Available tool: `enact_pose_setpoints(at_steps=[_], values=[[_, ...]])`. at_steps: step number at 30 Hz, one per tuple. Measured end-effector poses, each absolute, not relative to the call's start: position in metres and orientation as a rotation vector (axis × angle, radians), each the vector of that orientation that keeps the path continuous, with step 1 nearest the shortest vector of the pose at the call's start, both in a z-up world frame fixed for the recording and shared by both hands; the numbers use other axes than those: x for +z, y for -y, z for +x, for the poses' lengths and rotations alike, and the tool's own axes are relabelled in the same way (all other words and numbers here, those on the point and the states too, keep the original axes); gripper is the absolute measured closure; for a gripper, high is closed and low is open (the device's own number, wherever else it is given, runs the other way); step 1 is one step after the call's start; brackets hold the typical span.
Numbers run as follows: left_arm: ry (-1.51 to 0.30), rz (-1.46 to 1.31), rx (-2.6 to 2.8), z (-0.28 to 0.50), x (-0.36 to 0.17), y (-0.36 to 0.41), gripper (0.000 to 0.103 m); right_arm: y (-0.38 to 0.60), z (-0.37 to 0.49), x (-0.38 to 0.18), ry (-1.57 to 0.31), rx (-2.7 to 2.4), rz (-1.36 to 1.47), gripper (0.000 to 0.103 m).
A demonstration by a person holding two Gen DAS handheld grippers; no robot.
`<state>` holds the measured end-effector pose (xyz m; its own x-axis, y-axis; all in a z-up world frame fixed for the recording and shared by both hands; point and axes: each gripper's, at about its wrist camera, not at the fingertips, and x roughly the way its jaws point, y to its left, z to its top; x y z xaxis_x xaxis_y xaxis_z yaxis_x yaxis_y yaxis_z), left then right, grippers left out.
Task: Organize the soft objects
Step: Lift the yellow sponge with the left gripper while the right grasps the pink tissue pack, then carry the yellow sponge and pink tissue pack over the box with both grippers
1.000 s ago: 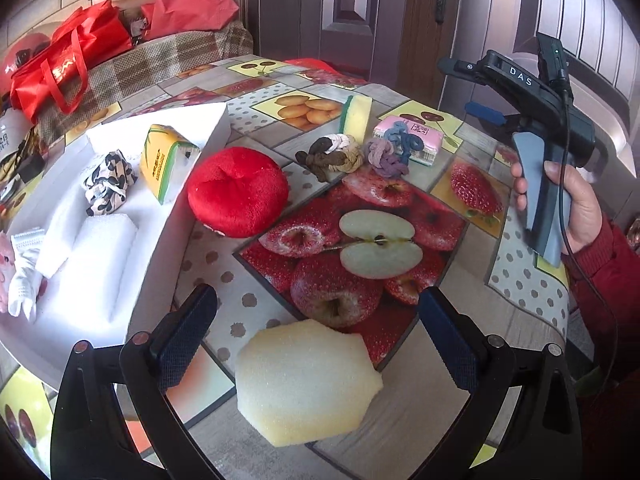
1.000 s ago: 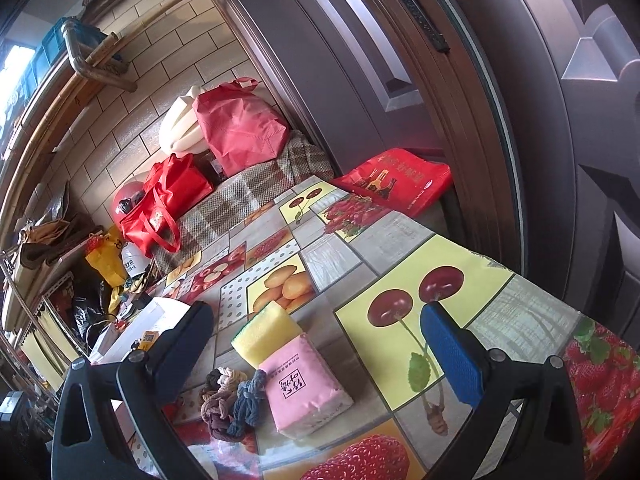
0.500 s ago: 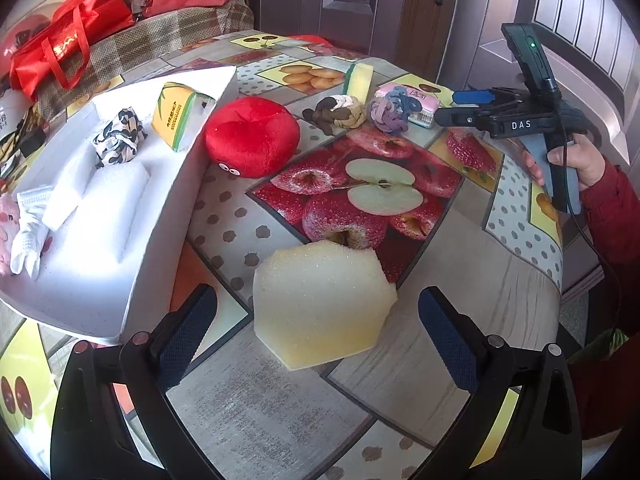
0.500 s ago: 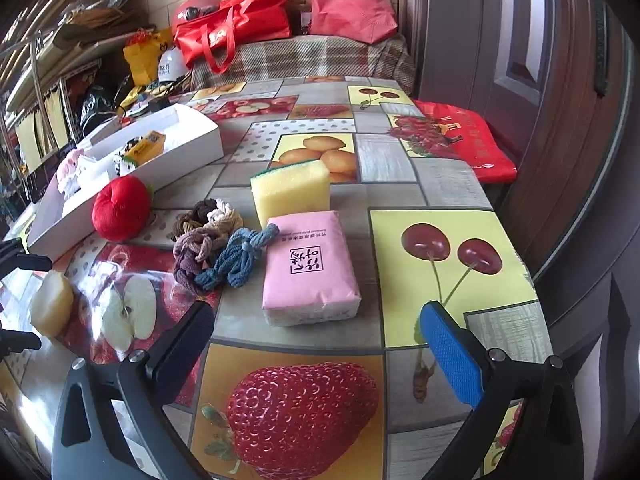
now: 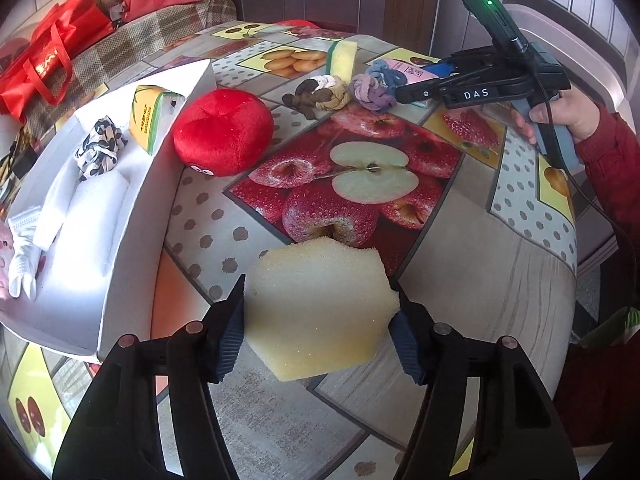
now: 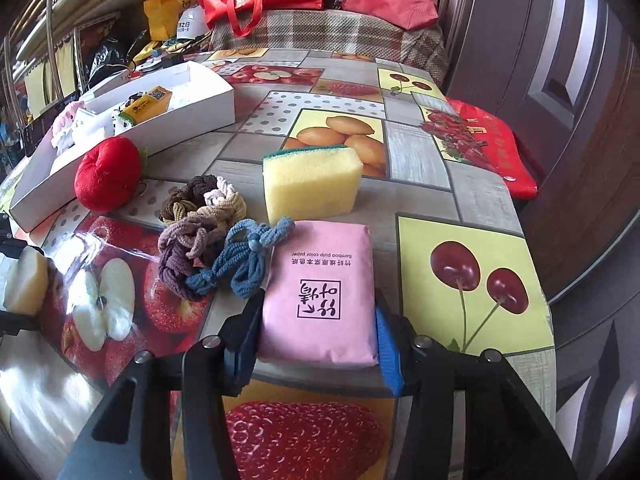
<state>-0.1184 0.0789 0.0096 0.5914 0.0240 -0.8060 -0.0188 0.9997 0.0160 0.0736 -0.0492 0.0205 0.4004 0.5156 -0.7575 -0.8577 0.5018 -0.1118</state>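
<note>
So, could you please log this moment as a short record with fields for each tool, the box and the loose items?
left tool: closed on pale foam sponge
right tool: closed on pink tissue pack
white box: holds yellow-green tissue pack, patterned cloth, white cloths
red plush: on table, against box wall
hair ties: loose heap beside pink pack
yellow scrub sponge: on table, behind pink pack
</note>
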Motion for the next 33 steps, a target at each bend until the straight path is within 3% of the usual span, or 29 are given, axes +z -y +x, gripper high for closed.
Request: enact_pose_setpoints(at_steps=[5, 16, 26, 33], values=[[-0.803, 0.03, 0.032, -0.134, 0.029, -0.073, 0.044, 0.077, 0.07, 0.039, -0.662, 0.858, -0.429, 0.053], [-0.362, -0.04, 0.262, -0.18, 0.069, -0.111, 0.043, 0.093, 0.026, 0.078, -0.308, 0.821, -0.049, 0.053], [-0.234, -0.087, 0.455, -0.222, 0.076, -0.133, 0.043, 0.067, -0.014, 0.076, -0.249, 0.883, -0.026, 0.053], [-0.28, -0.092, 0.479, -0.214, 0.071, -0.147, 0.043, 0.025, -0.041, 0.074, -0.248, 0.986, -0.078, 0.053]])
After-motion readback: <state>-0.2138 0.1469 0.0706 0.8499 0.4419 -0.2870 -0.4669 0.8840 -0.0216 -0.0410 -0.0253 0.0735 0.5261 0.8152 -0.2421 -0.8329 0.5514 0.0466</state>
